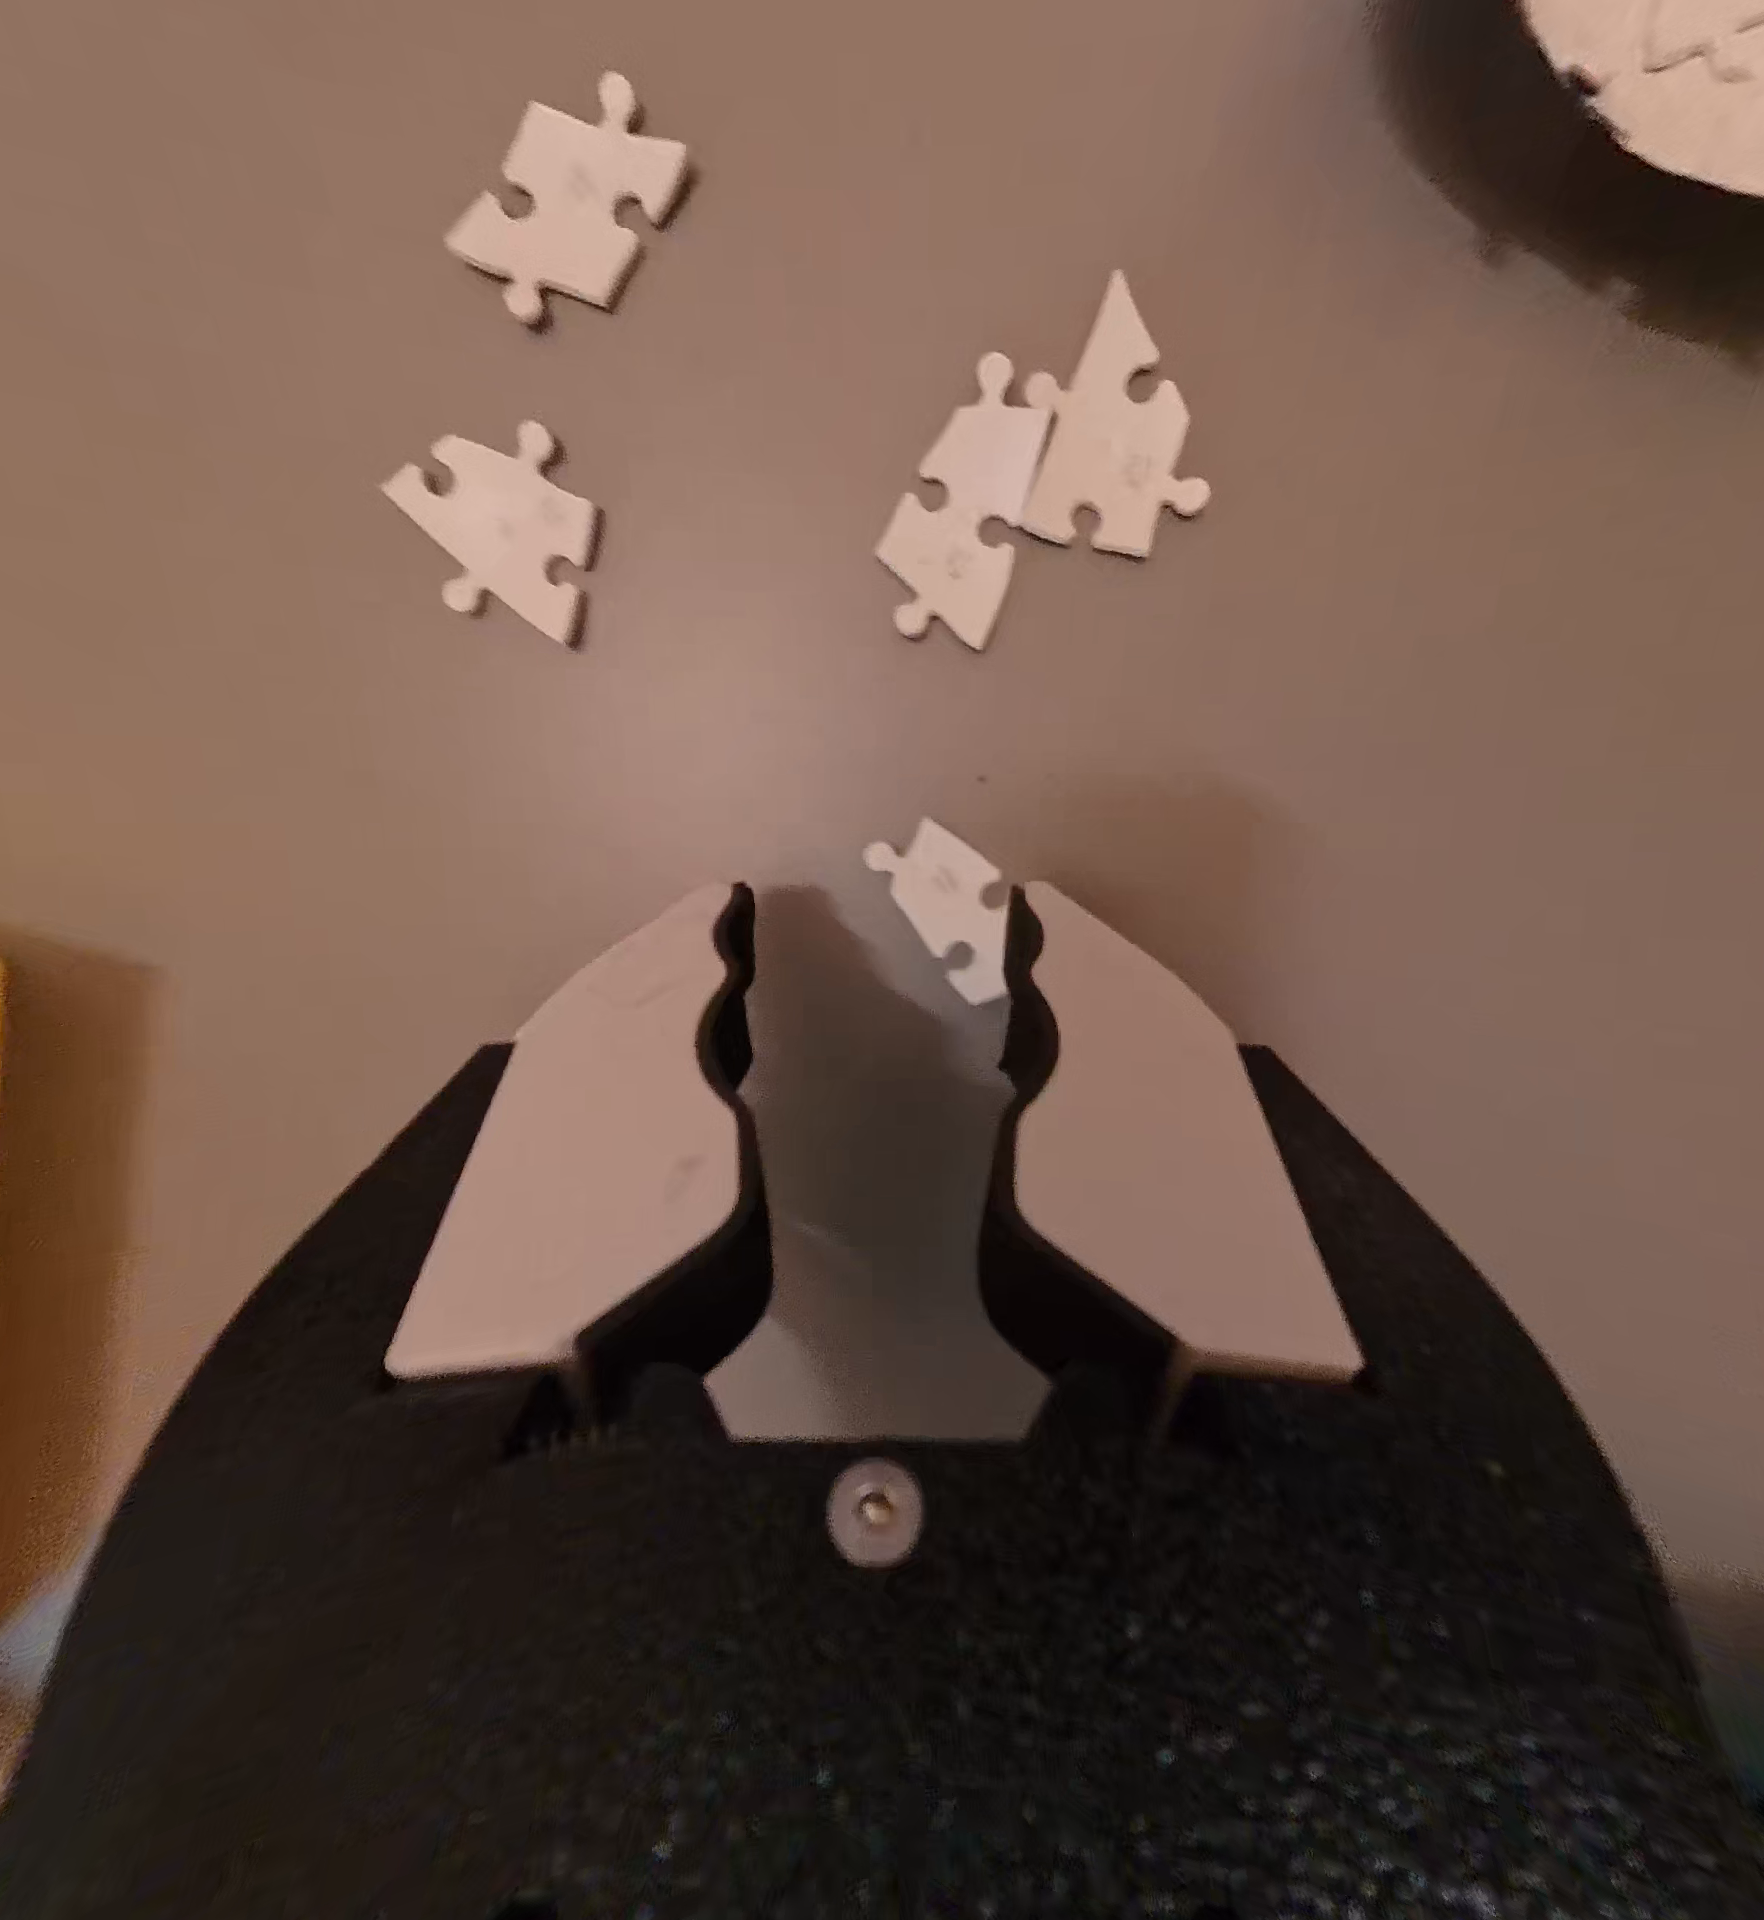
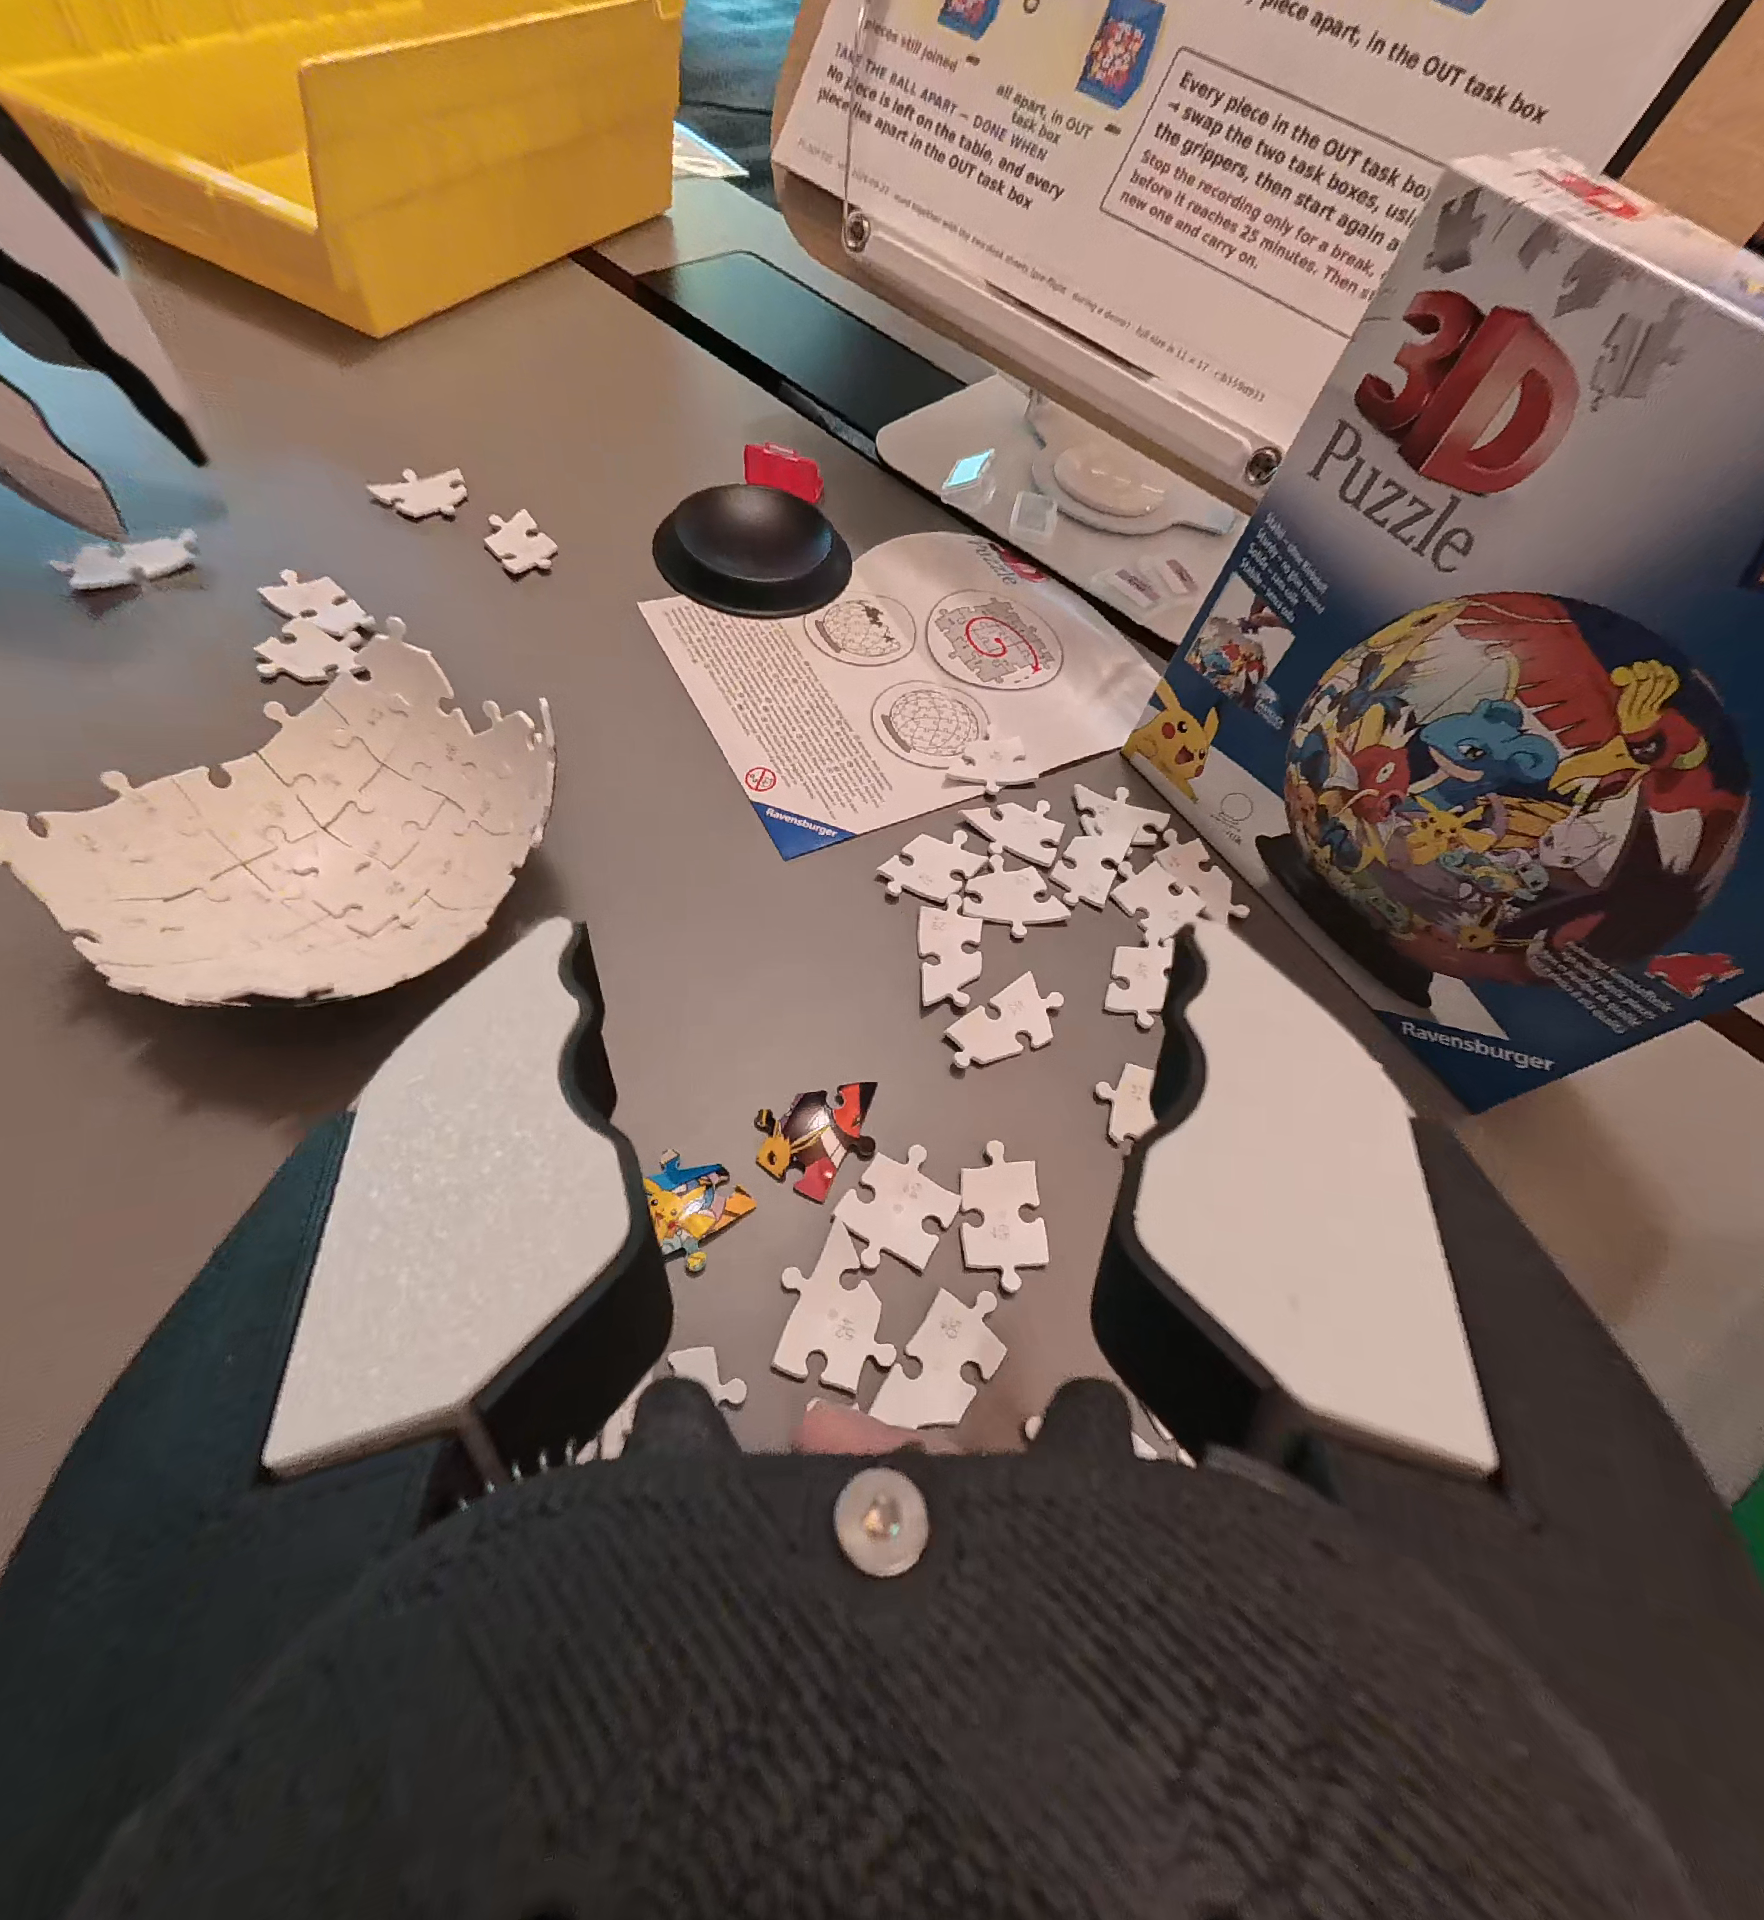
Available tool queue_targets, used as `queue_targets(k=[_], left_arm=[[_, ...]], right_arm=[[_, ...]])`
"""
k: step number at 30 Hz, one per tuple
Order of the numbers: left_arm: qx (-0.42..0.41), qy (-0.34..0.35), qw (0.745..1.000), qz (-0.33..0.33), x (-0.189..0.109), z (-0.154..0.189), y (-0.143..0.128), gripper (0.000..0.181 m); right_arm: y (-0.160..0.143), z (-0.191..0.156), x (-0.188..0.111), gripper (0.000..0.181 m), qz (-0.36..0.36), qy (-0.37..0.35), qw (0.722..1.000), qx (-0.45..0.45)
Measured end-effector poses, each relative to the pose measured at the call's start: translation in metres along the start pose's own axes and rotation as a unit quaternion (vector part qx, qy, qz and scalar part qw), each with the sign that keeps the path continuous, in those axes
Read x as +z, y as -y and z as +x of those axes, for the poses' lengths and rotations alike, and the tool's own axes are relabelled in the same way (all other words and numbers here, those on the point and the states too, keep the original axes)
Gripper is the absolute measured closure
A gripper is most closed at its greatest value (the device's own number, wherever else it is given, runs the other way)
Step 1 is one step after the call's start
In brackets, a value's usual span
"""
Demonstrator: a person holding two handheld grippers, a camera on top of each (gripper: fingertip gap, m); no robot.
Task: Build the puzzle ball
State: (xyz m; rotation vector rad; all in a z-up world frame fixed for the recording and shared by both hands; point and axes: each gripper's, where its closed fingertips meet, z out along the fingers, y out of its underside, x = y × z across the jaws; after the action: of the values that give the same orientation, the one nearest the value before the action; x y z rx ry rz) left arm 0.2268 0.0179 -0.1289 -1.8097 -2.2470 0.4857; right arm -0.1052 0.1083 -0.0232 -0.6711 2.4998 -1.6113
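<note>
Left claw (image 1: 880,894): parted moderately, holding nothing, poised low over the grey table (image 1: 234,727).
Risk at left claw: nearest piece (image 1: 945,906) lying flat, just ahead of the right fingertip and off the centre line; closing here likely to nudge or flip it rather than pinch it. Thin flat piece on a smooth top, so liable to slide or skate away.
Loose pieces ahead of left claw: one far ahead to the left (image 1: 571,197), one nearer on the left (image 1: 504,535), overlapping cluster ahead to the right (image 1: 1049,478); all well apart from the fingers. Cluster risky, apt to come up two at once.
Half-built shell (image 2: 286,831): ahead and to the left of the right claw, well apart, open side up, resting on its curve.
Risk at shell: liable to rock or roll if pressed at the rim; joints possibly popping apart under a hard push.
Right claw (image 2: 880,940): spread wide, empty, raised above the table.
Pieces at right claw: white blank-side pieces (image 2: 909,1278) between and below the fingers, two printed-side pieces (image 2: 816,1138) just left of them, larger scatter (image 2: 1044,883) ahead.
Risk at right claw: crowded pieces, easy to grab a neighbour or scatter the heap.
Puzzle box (image 2: 1543,675): ahead to the right, close to the right finger; sideways swing likely to knock it.
</note>
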Motion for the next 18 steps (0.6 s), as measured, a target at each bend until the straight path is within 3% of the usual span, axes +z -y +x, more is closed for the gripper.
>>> queue_targets(k=[1, 8, 11, 18], left_arm=[[-0.011, -0.010, 1.000, 0.001, 0.000, 0.005, -0.002, 0.135], [-0.114, -0.021, 0.993, -0.016, 0.008, 0.021, -0.010, 0.137], [-0.131, 0.029, 0.991, -0.026, 0.009, 0.016, -0.013, 0.160], [-0.131, 0.084, 0.988, -0.011, 0.008, 0.016, -0.013, 0.161]], right_arm=[[-0.002, 0.000, 0.001, 0.078, -0.005, 0.000, 1.000, -0.003], [-0.006, 0.000, 0.004, 0.079, -0.011, 0.003, 1.000, 0.006], [-0.008, -0.002, 0.005, 0.079, -0.016, 0.007, 1.000, 0.013], [-0.002, -0.009, 0.005, 0.080, -0.010, 0.019, 1.000, 0.018]])
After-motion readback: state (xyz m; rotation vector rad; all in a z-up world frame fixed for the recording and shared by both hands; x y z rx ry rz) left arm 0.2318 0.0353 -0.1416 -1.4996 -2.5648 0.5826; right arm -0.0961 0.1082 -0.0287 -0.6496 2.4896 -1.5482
